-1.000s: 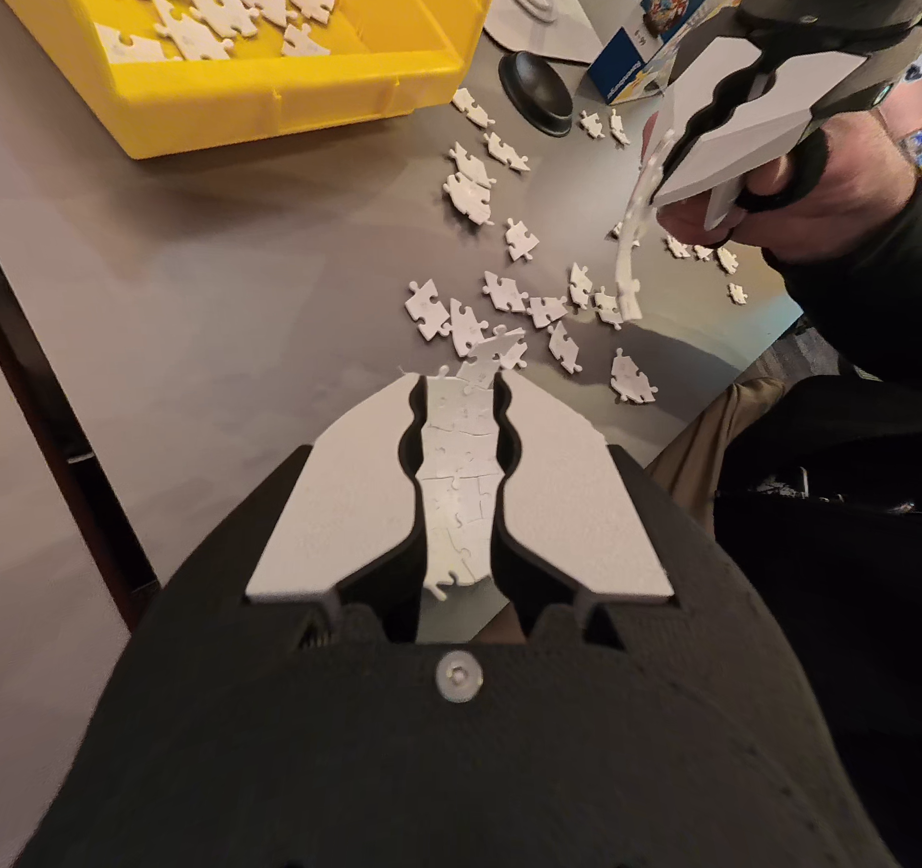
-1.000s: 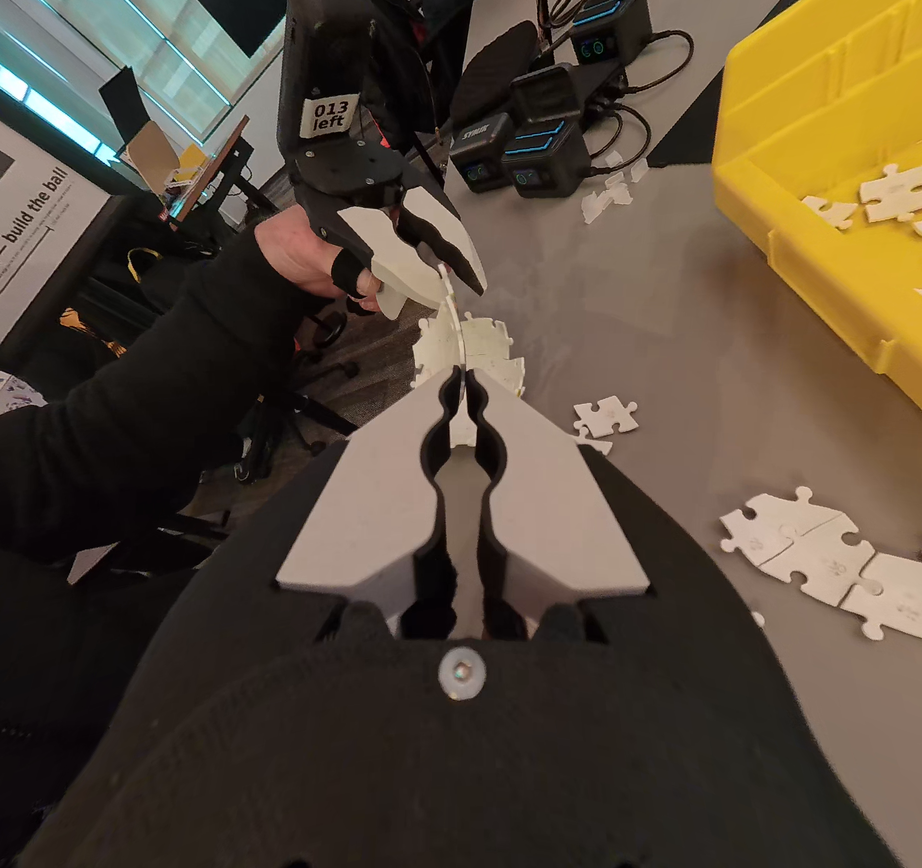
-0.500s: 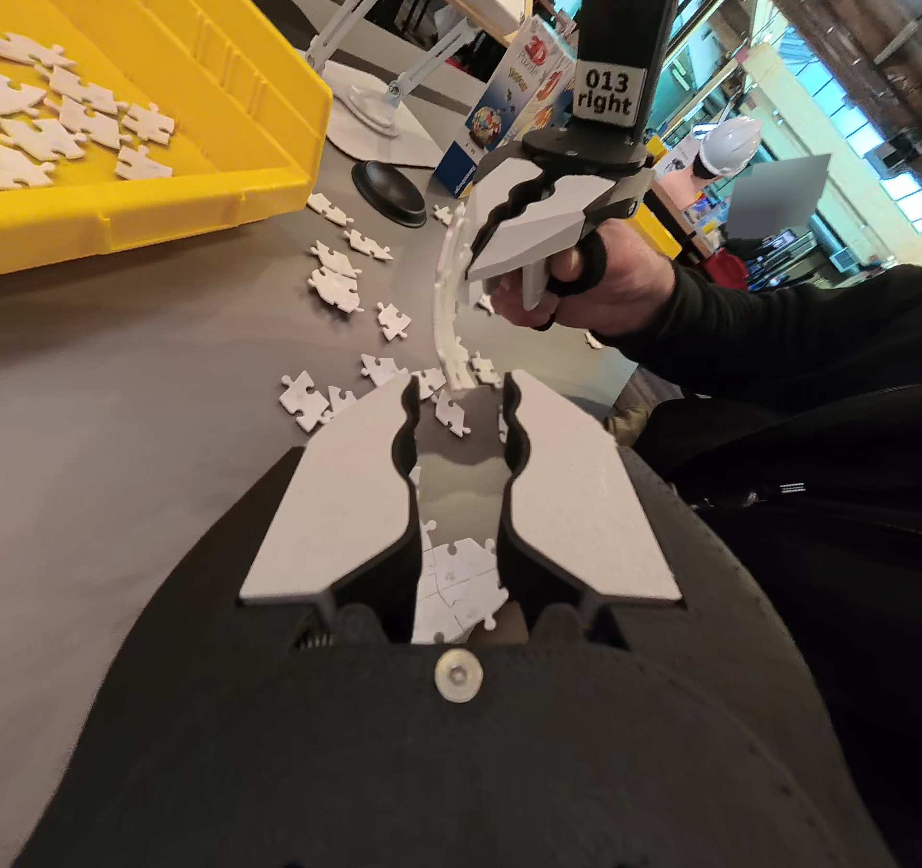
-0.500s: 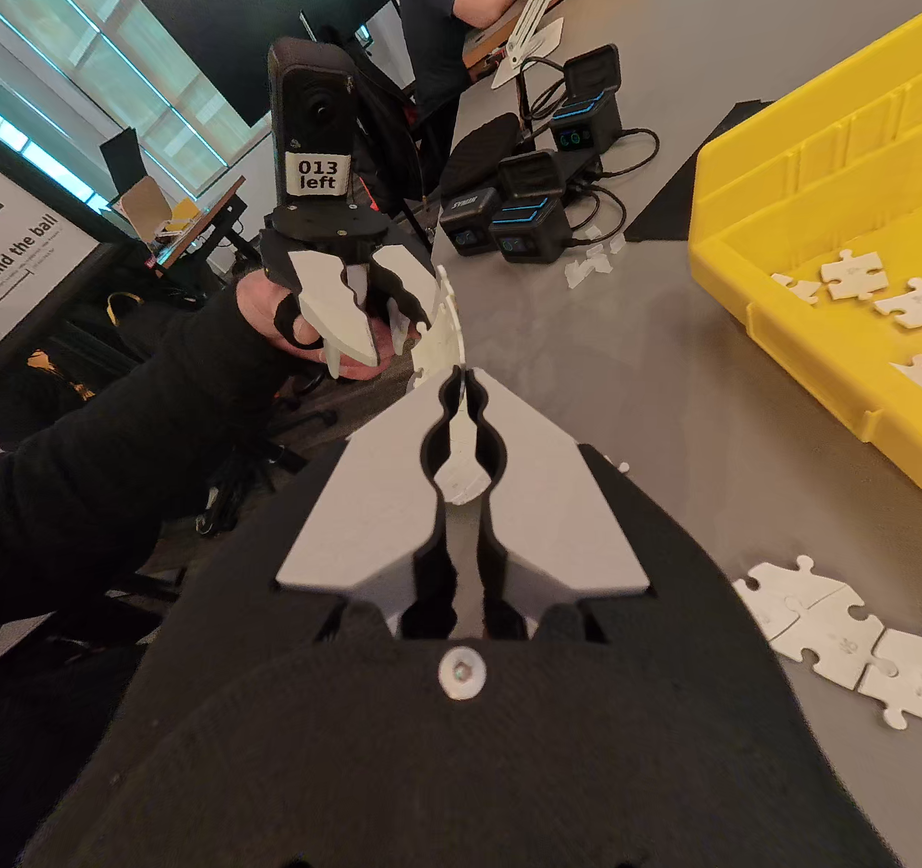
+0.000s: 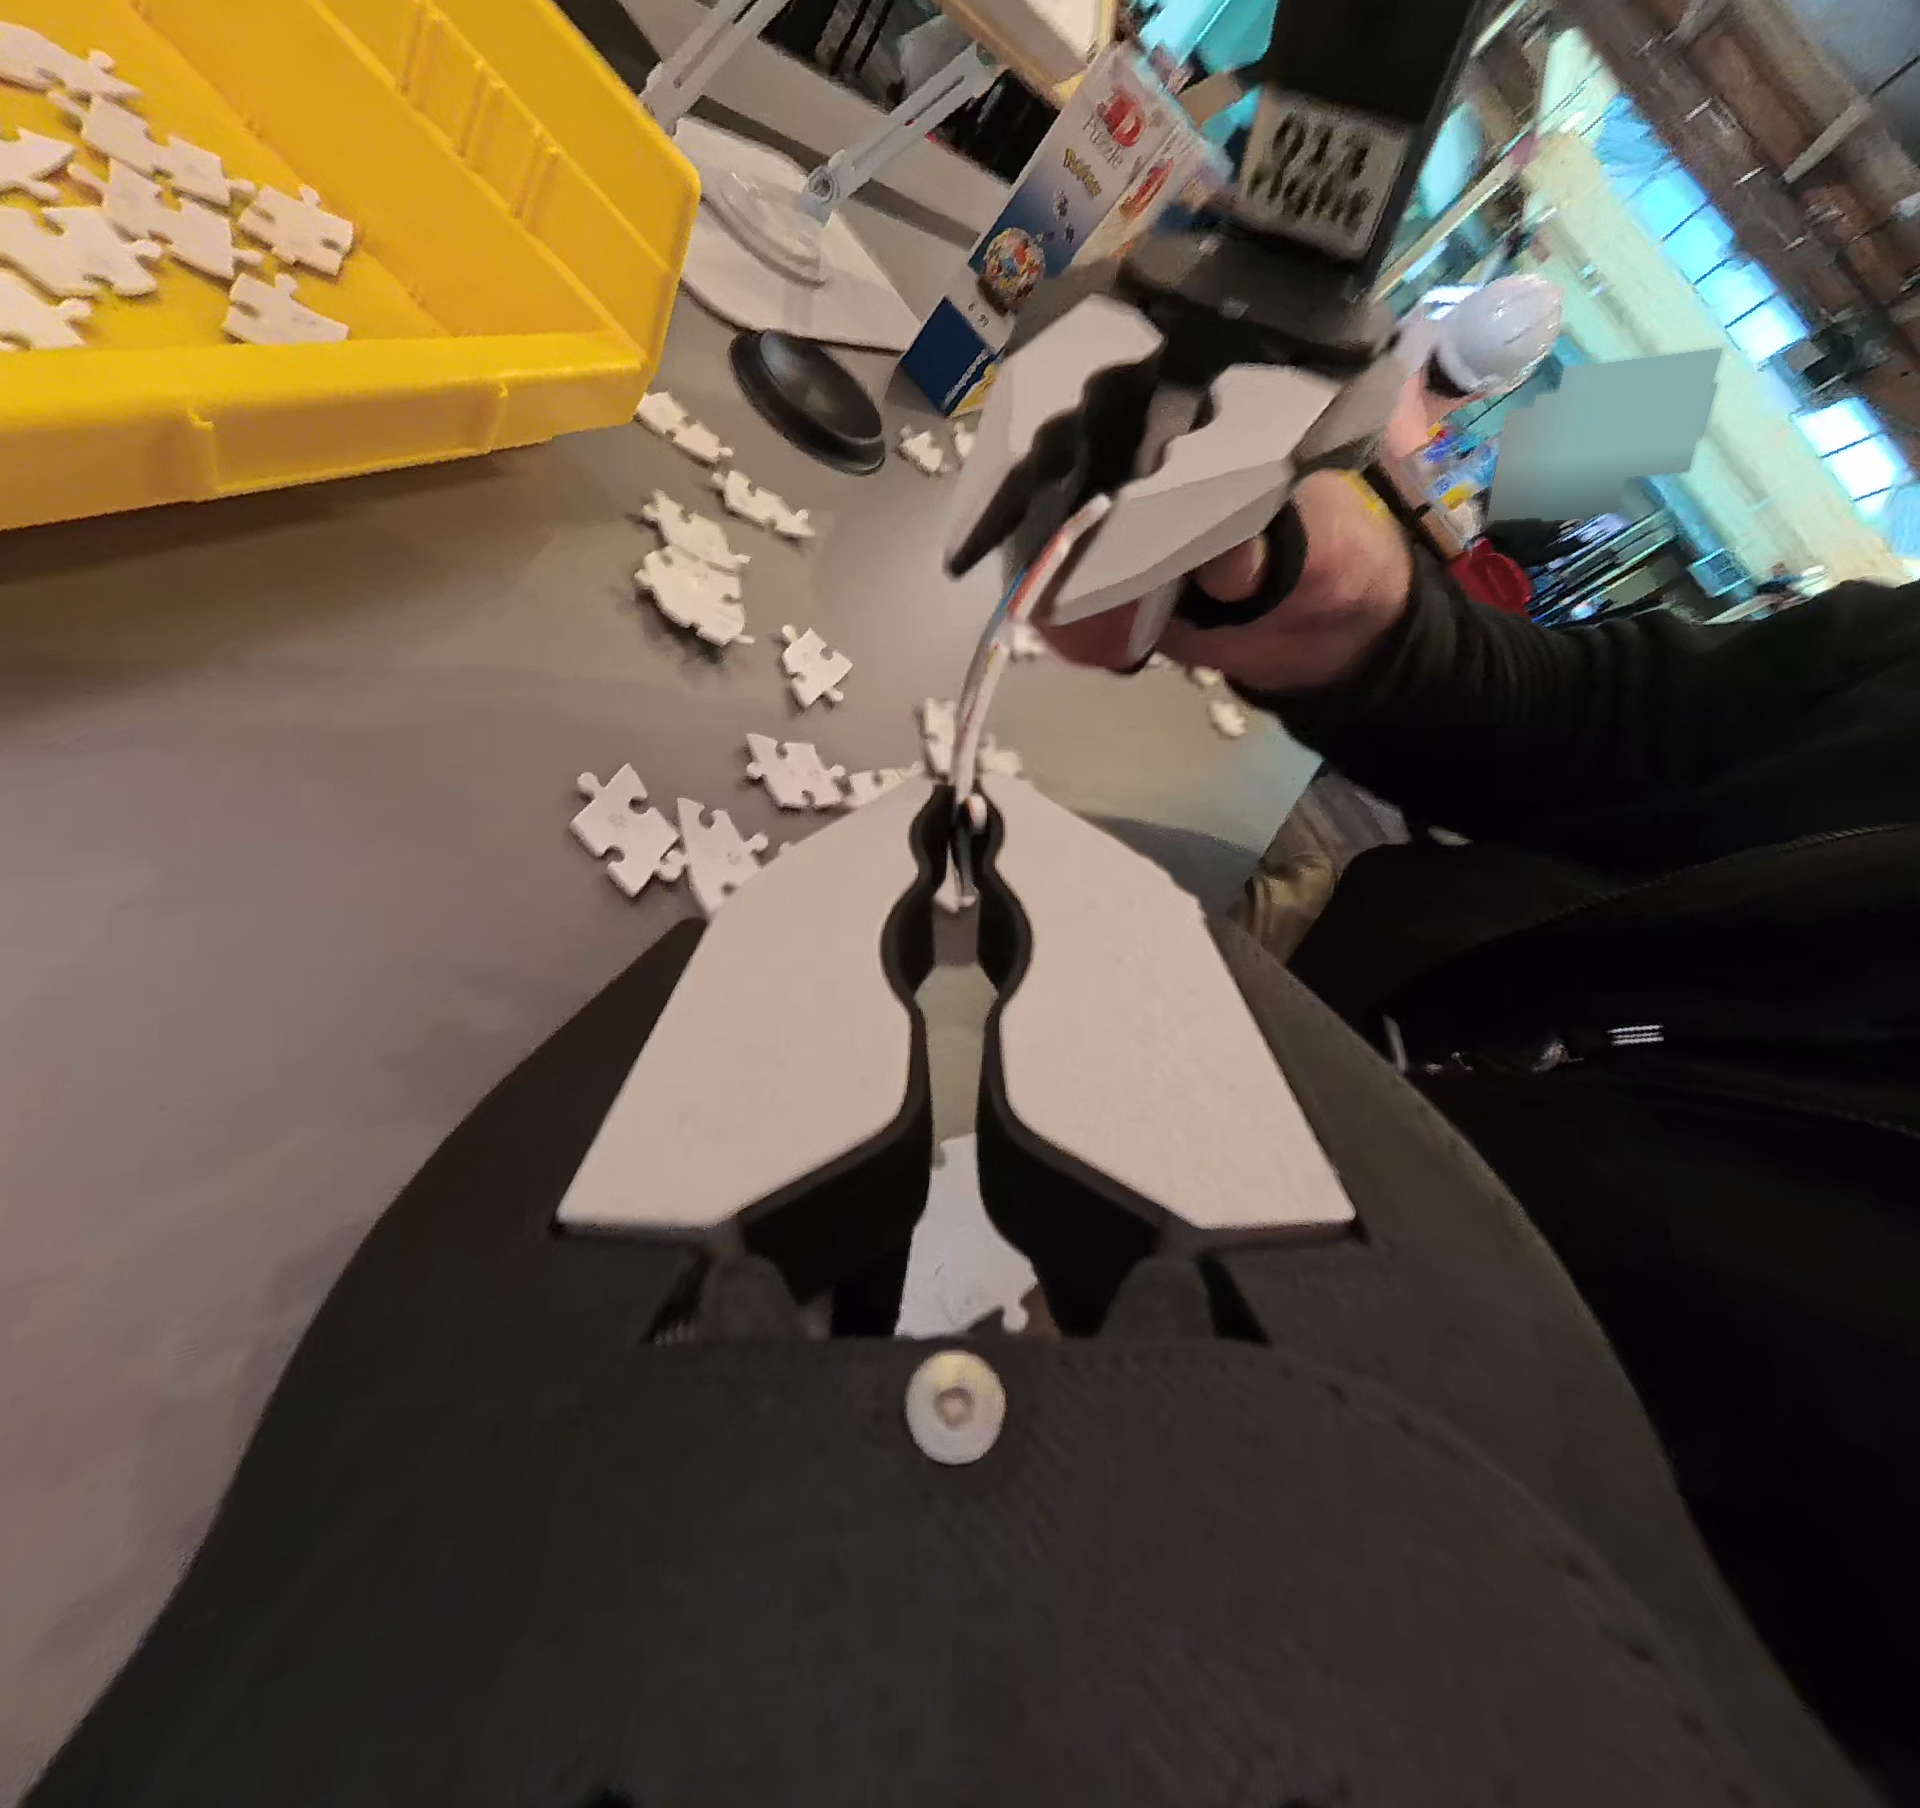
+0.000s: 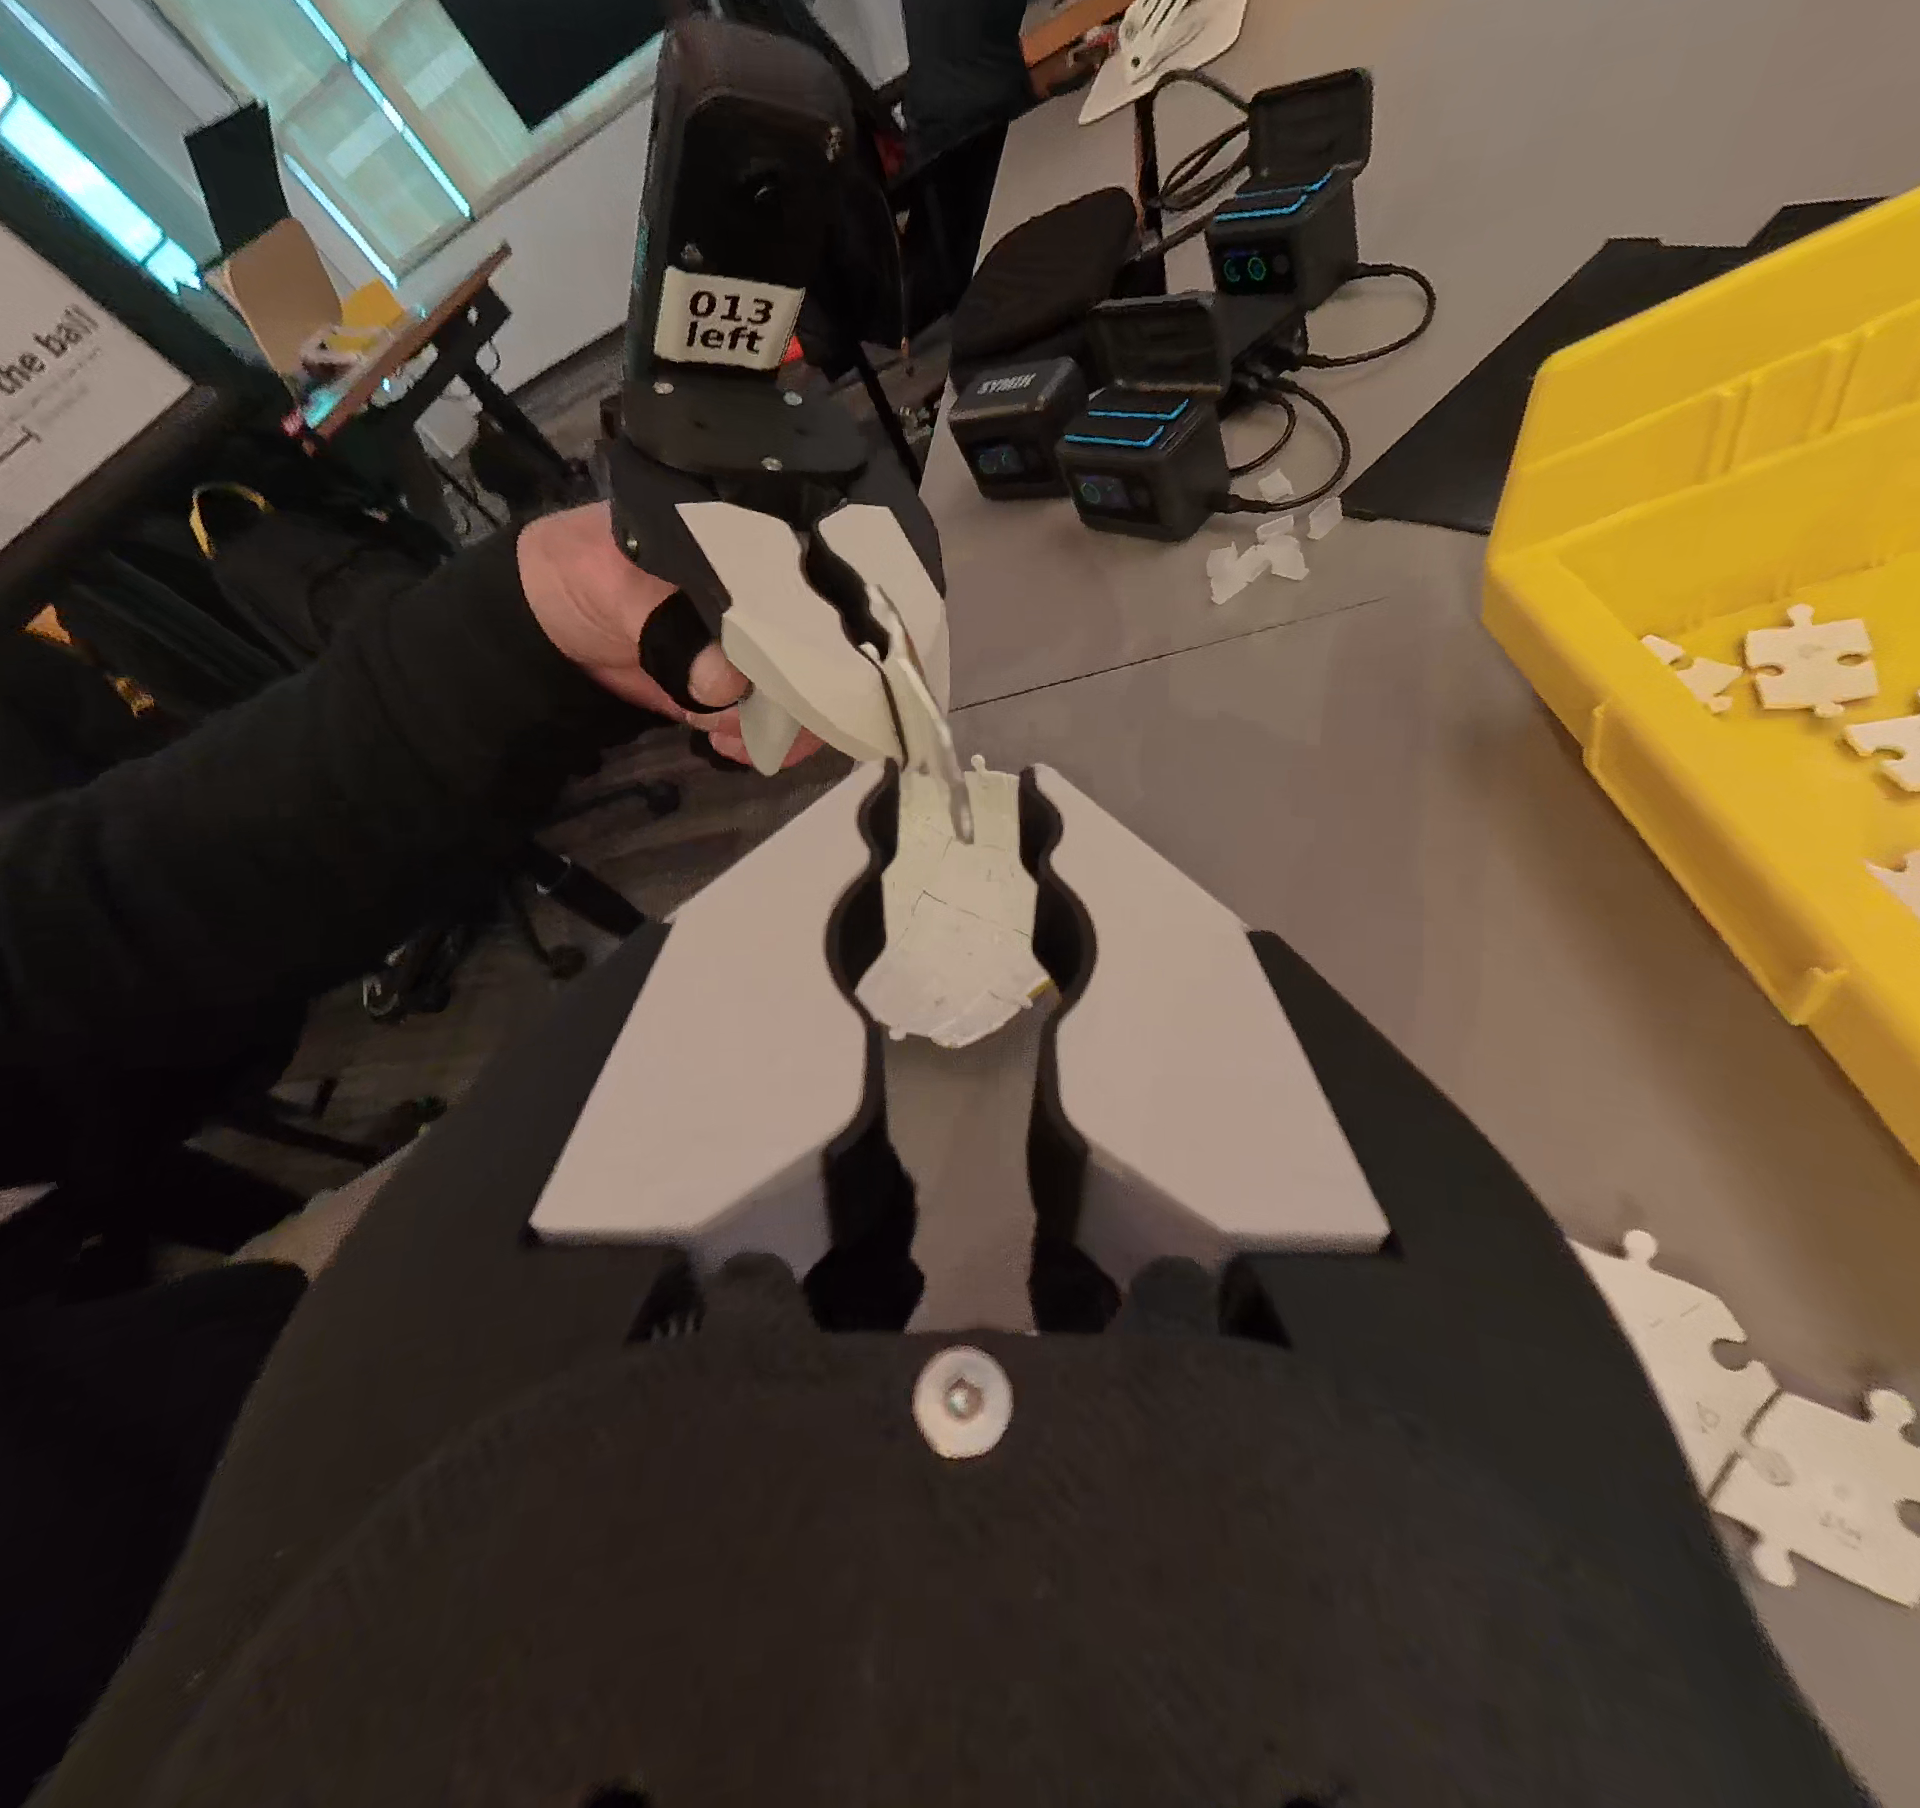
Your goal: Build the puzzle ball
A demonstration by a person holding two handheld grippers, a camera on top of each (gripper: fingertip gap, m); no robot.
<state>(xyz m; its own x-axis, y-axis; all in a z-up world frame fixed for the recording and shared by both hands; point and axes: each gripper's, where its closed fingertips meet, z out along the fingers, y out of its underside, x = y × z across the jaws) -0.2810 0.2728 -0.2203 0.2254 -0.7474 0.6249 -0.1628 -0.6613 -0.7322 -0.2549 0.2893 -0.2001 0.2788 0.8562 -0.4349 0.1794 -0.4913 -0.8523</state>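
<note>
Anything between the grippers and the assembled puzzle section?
Nothing visible. The left gripper is pinched on one end of the white curved section of joined puzzle pieces, whose other end sits between the right gripper's fingers. Loose white pieces lie on the grey table below, out of the way.

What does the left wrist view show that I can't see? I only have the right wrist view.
Observer: The left gripper has its tips closed on the edge of the curved puzzle section.
Operator: Any other assembled part around?
Observer: Yes, a white assembled patch shows below the left gripper, through the gap behind its fingers. What it rests on is hidden.
Operator: Loose pieces nearby?
Observer: A scatter of loose pieces lies on the table just past the left gripper's tips.
</note>
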